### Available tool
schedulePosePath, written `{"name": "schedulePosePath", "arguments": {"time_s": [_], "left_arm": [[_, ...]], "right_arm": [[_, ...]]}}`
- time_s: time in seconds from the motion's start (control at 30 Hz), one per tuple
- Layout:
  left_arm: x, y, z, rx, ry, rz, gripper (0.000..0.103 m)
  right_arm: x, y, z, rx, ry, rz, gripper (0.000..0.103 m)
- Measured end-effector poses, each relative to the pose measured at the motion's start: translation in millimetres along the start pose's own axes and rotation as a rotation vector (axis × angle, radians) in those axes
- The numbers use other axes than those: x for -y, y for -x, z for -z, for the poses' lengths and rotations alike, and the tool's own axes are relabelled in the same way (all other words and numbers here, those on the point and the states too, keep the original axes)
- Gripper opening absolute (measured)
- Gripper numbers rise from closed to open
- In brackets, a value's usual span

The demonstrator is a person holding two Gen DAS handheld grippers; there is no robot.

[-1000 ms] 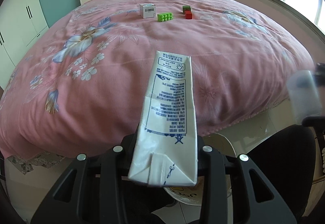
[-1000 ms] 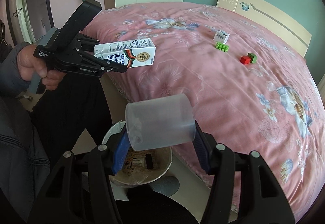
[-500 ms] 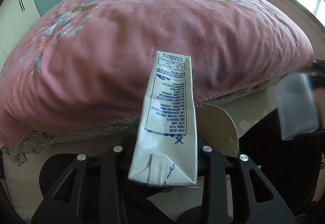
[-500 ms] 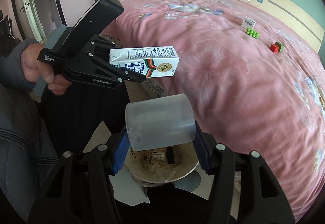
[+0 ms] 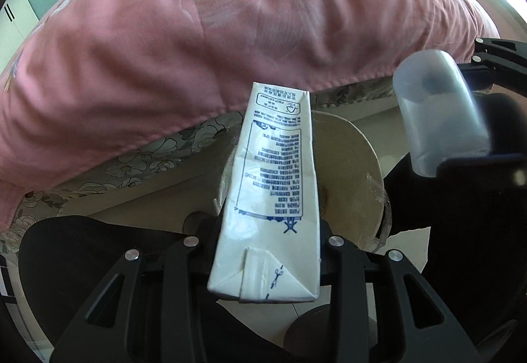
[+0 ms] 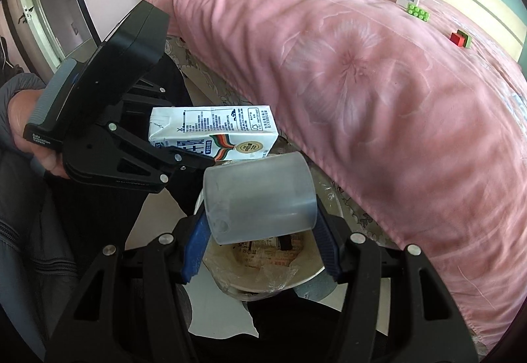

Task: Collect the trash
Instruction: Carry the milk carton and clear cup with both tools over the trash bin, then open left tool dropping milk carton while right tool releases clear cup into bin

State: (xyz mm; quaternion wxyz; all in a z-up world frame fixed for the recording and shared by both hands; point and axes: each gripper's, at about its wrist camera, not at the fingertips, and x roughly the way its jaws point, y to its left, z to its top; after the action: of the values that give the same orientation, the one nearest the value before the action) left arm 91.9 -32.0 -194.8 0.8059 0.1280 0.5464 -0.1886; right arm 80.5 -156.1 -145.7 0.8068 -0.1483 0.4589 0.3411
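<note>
Bed [image 6: 378, 93] behind; left tongs [image 5: 266, 241] grip carton [image 5: 273, 191], right tongs [image 6: 260, 231] cup [image 6: 260, 198]; blocks [image 6: 417, 12] right view only.

Left gripper [image 5: 268, 251] clamps a white milk carton [image 5: 271, 195] between its fingers [image 5: 342, 264], the carton pointing forward over a round cream bin [image 5: 349, 178] on the floor just off the bed's edge. Pink bedspread [image 5: 230, 23] fills the top. At right, the right gripper [image 5: 487, 119] grips a translucent cup [image 5: 441, 112] above the bin's side.

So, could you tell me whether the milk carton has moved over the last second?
Yes: the milk carton has come down off the bed toward the bin.
</note>
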Motion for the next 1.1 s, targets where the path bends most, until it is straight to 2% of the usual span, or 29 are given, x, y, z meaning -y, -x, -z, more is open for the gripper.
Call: {"name": "schedulePosePath", "arguments": {"time_s": [0.57,1.1], "left_arm": [[2,-42,11,-0.129,-0.024,0.033,0.039],[10,-96,14,-0.289,-0.046,0.093,0.039]], "right_arm": [[8,-37,-11,-0.079,-0.046,0.002,0.058],[13,-101,-14,-0.195,-0.077,-0.037,0.058]]}}
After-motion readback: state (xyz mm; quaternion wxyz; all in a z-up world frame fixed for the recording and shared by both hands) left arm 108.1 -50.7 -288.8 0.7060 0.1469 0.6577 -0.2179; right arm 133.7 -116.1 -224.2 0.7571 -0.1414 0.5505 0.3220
